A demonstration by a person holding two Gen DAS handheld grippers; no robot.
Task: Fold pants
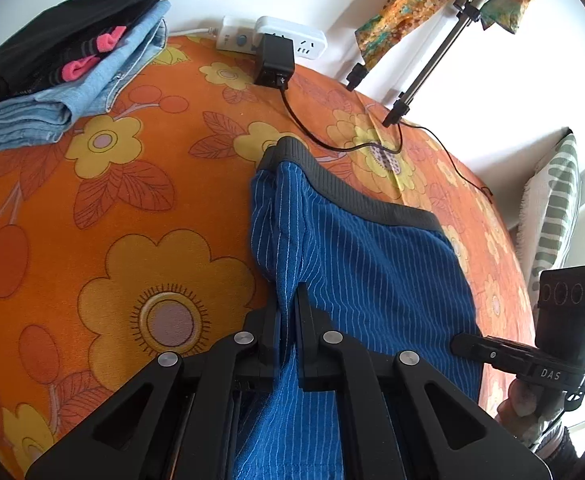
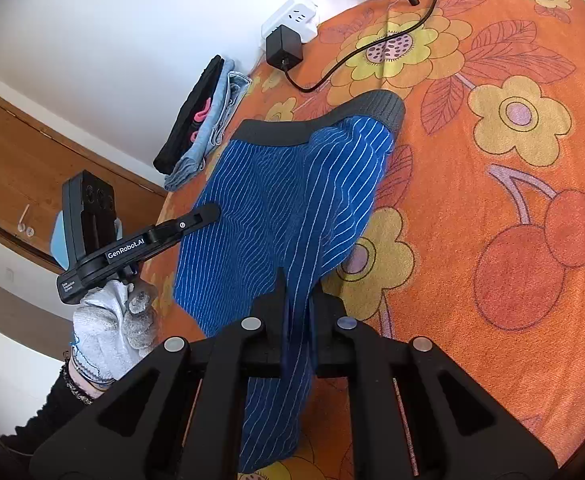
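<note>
Both grippers, left (image 1: 288, 300) and right (image 2: 297, 288), are clamped on folds of the blue pants (image 1: 368, 264), which stretch ahead onto the orange bedspread (image 1: 140, 200).

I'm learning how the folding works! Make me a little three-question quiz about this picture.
1. True or false: both the left tongs and the right tongs are clamped on the blue striped pants.
2. What colour is the waistband of the pants?
A) grey B) pink C) white
3. Fill in: the stack of folded clothes lies on the orange flowered ____, near the wall.

Key: 1 true; 2 A; 3 bedspread.
</note>
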